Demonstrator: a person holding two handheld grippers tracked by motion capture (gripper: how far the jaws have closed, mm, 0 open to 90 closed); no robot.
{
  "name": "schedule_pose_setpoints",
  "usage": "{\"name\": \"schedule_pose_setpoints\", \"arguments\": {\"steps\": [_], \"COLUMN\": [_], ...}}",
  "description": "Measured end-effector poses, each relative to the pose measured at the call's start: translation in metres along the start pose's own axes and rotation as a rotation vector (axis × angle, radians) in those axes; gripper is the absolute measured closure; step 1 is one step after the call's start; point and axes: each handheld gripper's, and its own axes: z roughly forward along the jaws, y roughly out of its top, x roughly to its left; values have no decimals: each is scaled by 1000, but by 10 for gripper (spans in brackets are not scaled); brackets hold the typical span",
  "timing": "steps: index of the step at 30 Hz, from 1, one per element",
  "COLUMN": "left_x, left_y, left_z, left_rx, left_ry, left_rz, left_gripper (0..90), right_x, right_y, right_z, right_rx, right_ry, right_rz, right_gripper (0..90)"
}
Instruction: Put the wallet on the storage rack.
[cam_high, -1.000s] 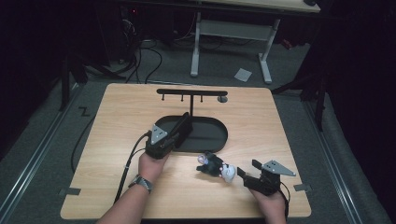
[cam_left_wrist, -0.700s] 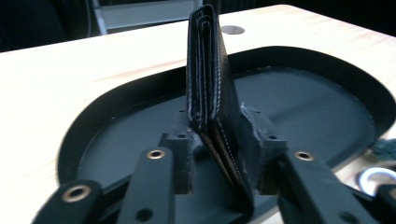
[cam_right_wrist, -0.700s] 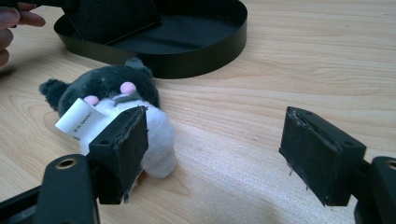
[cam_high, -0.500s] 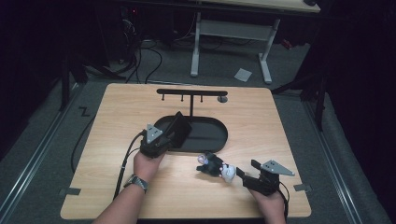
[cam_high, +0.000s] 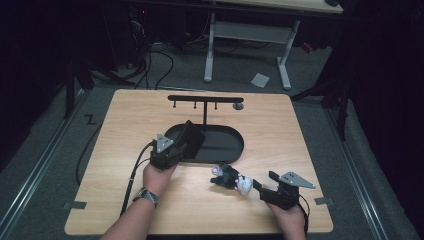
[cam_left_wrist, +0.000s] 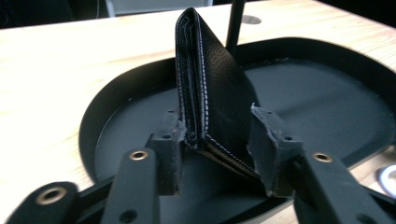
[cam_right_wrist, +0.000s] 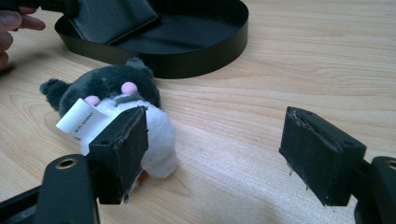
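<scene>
My left gripper (cam_high: 186, 146) is shut on a black leather wallet (cam_high: 193, 136), which stands on edge over the left end of a black oval tray (cam_high: 227, 147). In the left gripper view the folded wallet (cam_left_wrist: 215, 84) rises between the two pads above the tray floor (cam_left_wrist: 327, 93). A small grey and white plush toy (cam_high: 230, 177) with pink ears and a white tag lies on the table in front of the tray. My right gripper (cam_high: 260, 186) stands open just right of it. In the right gripper view the plush (cam_right_wrist: 107, 84) sits against the outside of the left pad (cam_right_wrist: 123, 149), and the gap between the jaws holds nothing.
A black T-shaped hook rack (cam_high: 205, 100) stands behind the tray, with a small round silver piece (cam_high: 239, 106) next to its right end. The wooden table (cam_high: 310, 140) ends close behind my right hand. Desk legs and cables lie on the floor beyond.
My left gripper has shifted slightly left with the wallet, which stays over the tray's left end. The right gripper and the plush have not moved.
</scene>
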Motion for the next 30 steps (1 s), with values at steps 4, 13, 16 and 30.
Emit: {"name": "schedule_pose_setpoints", "arguments": {"steps": [4, 13, 16, 30], "left_x": [5, 4, 3, 1], "left_y": [-3, -2, -2, -7], "left_z": [-1, -5, -7, -39], "left_rx": [8, 0, 4, 7], "left_ry": [31, 16, 10, -61], "left_rz": [-13, -5, 4, 5], "left_gripper": [485, 478, 478, 431], "right_x": [0, 0, 0, 1], "right_y": [0, 0, 0, 0], "right_z": [0, 0, 0, -1], "right_rx": [2, 1, 2, -2], "right_ry": [0, 1, 1, 8], "right_rz": [2, -1, -1, -4], "right_gripper": [234, 233, 233, 234]}}
